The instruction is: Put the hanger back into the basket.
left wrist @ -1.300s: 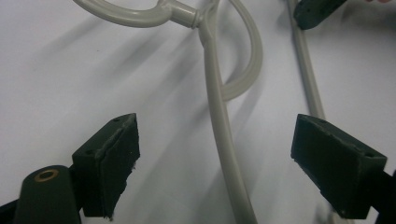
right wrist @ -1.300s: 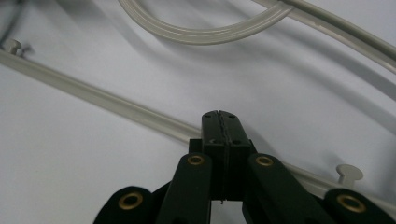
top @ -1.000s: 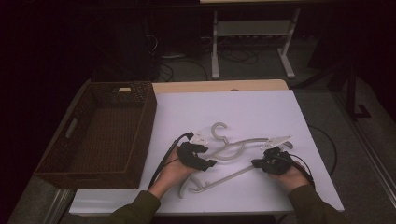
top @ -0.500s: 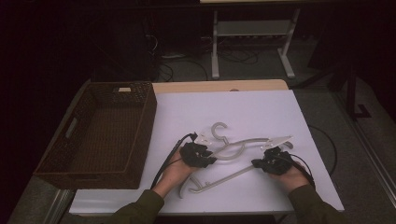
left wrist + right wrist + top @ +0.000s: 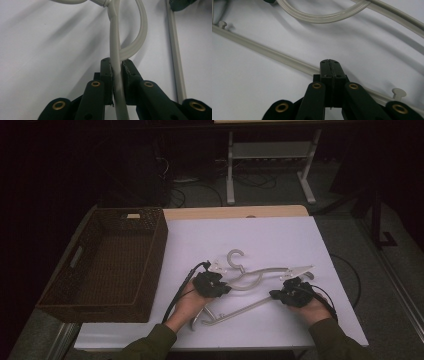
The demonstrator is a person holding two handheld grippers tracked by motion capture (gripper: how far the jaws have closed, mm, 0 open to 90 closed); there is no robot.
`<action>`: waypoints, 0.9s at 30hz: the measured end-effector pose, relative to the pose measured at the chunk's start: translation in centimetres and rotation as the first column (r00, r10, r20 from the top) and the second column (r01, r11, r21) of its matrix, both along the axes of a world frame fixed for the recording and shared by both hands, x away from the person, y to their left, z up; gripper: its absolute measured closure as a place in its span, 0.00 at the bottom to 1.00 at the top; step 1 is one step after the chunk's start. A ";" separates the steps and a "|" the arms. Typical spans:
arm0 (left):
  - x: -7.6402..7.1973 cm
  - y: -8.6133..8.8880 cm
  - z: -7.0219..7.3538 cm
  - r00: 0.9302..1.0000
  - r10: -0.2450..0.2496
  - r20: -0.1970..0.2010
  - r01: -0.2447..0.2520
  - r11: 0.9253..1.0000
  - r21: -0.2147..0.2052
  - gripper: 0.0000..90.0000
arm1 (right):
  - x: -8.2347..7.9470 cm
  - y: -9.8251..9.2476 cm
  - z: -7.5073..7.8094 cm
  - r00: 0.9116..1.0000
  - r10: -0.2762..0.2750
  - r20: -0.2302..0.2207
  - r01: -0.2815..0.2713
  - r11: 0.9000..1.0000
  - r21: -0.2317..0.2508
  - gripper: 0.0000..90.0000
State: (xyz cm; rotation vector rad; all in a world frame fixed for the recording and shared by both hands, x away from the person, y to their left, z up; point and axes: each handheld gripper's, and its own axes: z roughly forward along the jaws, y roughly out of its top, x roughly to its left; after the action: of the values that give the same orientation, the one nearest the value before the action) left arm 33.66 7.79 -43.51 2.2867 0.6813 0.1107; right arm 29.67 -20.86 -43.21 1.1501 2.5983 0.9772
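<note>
Two cream plastic hangers lie crossed on the white table (image 5: 260, 240). The upper hanger (image 5: 265, 271) has its hook pointing toward the far side. The lower hanger (image 5: 240, 309) lies slanted in front of it. My left gripper (image 5: 222, 289) (image 5: 117, 63) has just been closing and is now shut on the upper hanger's thin arm (image 5: 114, 37), which runs between its pads. My right gripper (image 5: 276, 295) (image 5: 330, 62) is shut with its jaws flush together and nothing between them. It hangs just over the lower hanger's straight bar (image 5: 262, 51).
A dark wicker basket (image 5: 155, 250) stands at the table's left side, close to my left forearm. A cable trails from each gripper. Beyond the table's far edge a white metal stand (image 5: 270, 155) is on the dark floor.
The left gripper's jaws have drawn in around the hanger arm. Both hands and the hangers stay where they were.
</note>
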 end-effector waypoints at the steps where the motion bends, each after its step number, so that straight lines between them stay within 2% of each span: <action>1: 0.0 0.0 0.1 1.000 0.004 0.004 -0.004 1.000 -0.003 0.90 | 0.0 0.0 0.0 1.000 0.000 0.000 0.000 1.000 0.002 1.00; 2: -0.1 0.0 0.1 1.000 0.015 0.006 -0.015 1.000 -0.012 0.91 | 0.0 0.0 0.0 1.000 -0.001 -0.002 0.001 1.000 0.004 1.00; 13: 0.0 0.3 0.4 0.999 0.032 0.015 -0.032 0.999 -0.001 0.91 | -0.2 0.0 0.4 1.000 0.003 0.022 -0.004 1.000 0.030 0.97; 16: 0.0 0.4 0.4 0.999 0.038 0.012 -0.038 0.999 -0.003 0.92 | -0.3 -0.3 0.7 1.000 -0.012 0.028 0.010 0.998 0.063 0.88; 22: 0.2 1.1 1.0 0.999 0.048 0.017 -0.048 0.999 -0.001 0.92 | -0.8 -1.0 1.6 0.996 -0.062 0.064 0.054 0.991 0.122 0.58; 24: 0.2 1.2 1.2 0.999 0.047 0.025 -0.048 0.999 0.006 0.92 | -1.0 -1.1 1.8 0.993 -0.075 0.086 0.063 0.989 0.133 0.48; 27: 0.3 1.5 1.6 0.998 0.047 0.030 -0.048 0.999 0.011 0.92 | -1.3 -1.2 2.1 0.990 -0.076 0.122 0.056 0.986 0.155 0.39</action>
State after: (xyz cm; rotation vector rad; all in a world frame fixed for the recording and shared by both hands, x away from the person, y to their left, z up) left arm 33.92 9.25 -41.90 2.2759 0.7215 0.1712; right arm 28.38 -22.04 -41.11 1.1584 2.4065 1.2096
